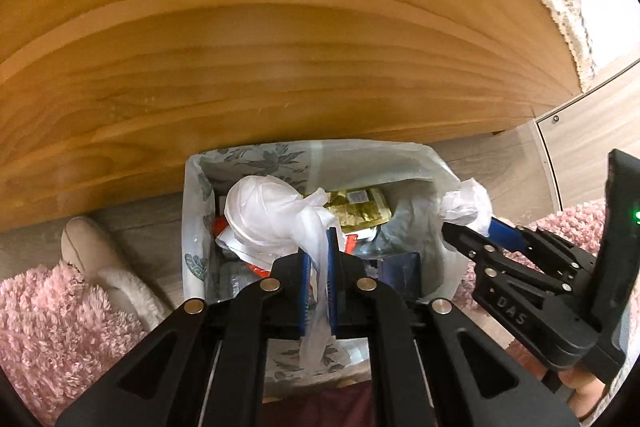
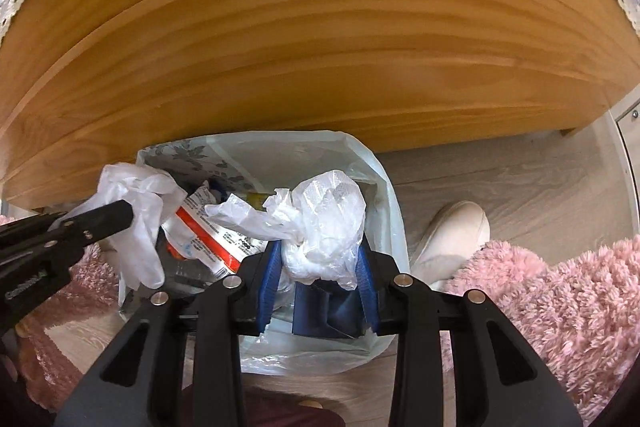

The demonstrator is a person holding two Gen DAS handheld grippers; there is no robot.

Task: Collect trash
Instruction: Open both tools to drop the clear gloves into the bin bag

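Observation:
A floral bin lined with a translucent white trash bag stands on the floor under a wooden table edge, full of wrappers and packets. My left gripper is shut on a bunched white handle of the bag, above the bin. It also shows in the right wrist view holding that handle. My right gripper is shut on the other bunched bag handle. It shows at the right of the left wrist view, gripping plastic.
The wooden table overhangs the bin closely. A pink shaggy rug lies either side. A cream slipper sits left of the bin, and another to its right. A grey cabinet stands at the far right.

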